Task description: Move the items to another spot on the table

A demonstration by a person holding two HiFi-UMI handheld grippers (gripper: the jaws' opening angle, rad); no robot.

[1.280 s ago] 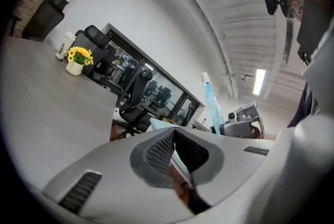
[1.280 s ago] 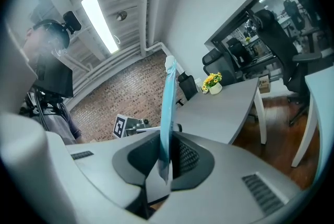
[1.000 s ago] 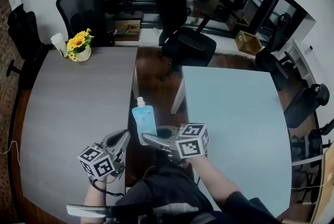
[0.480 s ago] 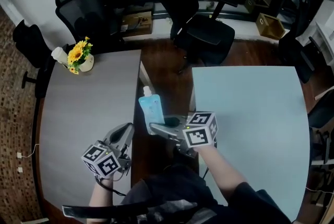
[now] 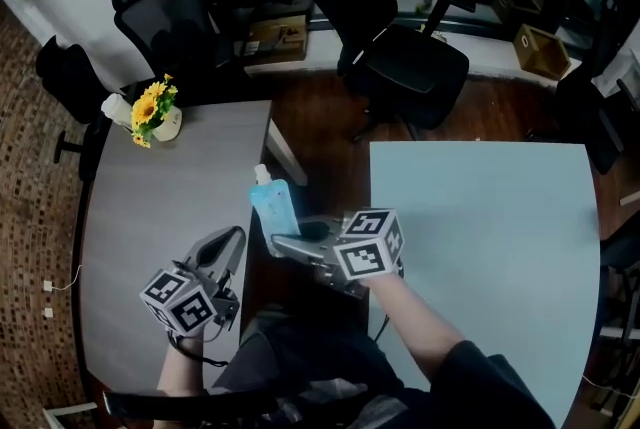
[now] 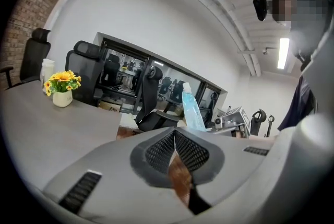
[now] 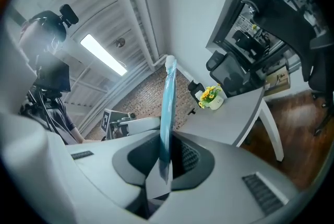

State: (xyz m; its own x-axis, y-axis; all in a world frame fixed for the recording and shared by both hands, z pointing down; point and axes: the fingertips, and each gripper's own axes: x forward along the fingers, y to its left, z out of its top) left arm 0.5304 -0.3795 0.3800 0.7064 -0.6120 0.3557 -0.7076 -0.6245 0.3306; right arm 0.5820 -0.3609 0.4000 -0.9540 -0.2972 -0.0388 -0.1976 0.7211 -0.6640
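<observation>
Right gripper (image 5: 288,243), clamped on the flat blue white-capped pouch (image 5: 273,208), is carrying it across the gap toward the grey table (image 5: 140,207); left gripper (image 5: 231,240) is trailing alongside, jaws together and empty.

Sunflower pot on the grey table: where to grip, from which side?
Probably take the white pot around its round body, jaws level, below the flowers. Come across the bare grey table from the person's side: blooms cover the top, and a white container stands close at its left in the head view.
</observation>
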